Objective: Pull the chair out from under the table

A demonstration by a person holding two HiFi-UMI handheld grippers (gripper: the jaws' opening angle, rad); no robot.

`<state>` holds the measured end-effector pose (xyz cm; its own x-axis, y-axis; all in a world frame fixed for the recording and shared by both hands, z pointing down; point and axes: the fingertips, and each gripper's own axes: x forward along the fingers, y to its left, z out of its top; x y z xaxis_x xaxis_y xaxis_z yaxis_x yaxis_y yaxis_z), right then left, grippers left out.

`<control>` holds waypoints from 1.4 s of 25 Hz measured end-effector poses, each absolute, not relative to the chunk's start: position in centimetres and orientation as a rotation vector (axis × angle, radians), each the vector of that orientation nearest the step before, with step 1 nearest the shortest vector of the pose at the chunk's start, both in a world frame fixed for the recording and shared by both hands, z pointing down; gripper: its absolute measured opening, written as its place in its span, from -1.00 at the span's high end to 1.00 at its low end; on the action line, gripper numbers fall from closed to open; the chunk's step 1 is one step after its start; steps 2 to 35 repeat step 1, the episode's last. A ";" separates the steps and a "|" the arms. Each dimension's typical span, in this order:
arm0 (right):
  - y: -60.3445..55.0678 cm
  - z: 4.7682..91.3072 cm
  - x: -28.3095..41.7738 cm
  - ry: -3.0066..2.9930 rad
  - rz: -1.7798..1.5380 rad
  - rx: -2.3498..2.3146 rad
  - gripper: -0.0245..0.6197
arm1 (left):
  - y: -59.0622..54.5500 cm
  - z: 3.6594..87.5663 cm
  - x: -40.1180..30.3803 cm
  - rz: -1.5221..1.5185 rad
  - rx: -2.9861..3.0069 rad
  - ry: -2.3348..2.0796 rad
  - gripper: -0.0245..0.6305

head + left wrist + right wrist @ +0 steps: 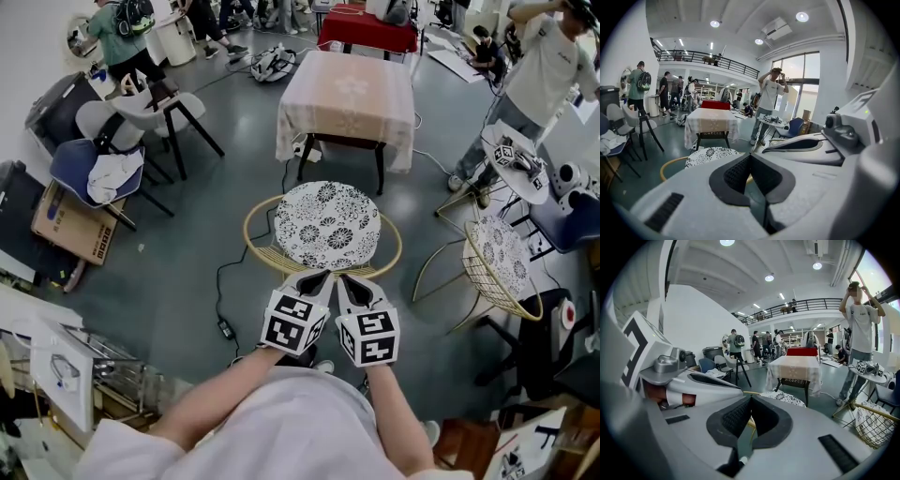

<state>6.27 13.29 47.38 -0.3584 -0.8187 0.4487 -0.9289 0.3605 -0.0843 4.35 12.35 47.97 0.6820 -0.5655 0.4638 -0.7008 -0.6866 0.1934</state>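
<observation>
- The cloth-draped worktop point(347, 98) stands at 12 o'clock in the head view, with a dark seat point(349, 143) tucked beneath it (only partly visible).
- The wire chair point(328, 225) with the floral cushion sits between the worktop and the person. It looks clear of the worktop's edge, so I judge there is little pulling left.
- A second wire chair point(497, 262) stands near at 3 o'clock. A drag that swings that way could knock the two frames together.
- The left gripper point(323, 275) and right gripper point(343, 278) lie side by side at the chair's 6 o'clock, tips at its near rim. Both sets of jaws are pressed together. I cannot tell whether they pinch the wire, and a sharp tug could let it slip.
- A black cable point(221, 281) trails on the floor at the chair's 9 o'clock, where a leg could snag it.
</observation>
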 end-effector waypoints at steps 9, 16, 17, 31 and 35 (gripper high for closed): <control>13.3 47.3 6.2 -2.298 0.466 1.539 0.92 | 12.4 47.9 4.3 0.531 2.540 -0.995 0.91; 13.3 47.3 6.2 -2.298 0.466 1.539 0.92 | 12.4 47.9 4.3 0.531 2.540 -0.995 0.91; 13.3 47.3 6.2 -2.298 0.466 1.539 0.92 | 12.4 47.9 4.3 0.531 2.540 -0.995 0.91; 13.3 47.3 6.2 -2.298 0.466 1.539 0.92 | 12.4 47.9 4.3 0.531 2.540 -0.995 0.91; 13.3 47.3 6.2 -2.298 0.466 1.539 0.92 | 12.4 47.9 4.3 0.531 2.540 -0.995 0.91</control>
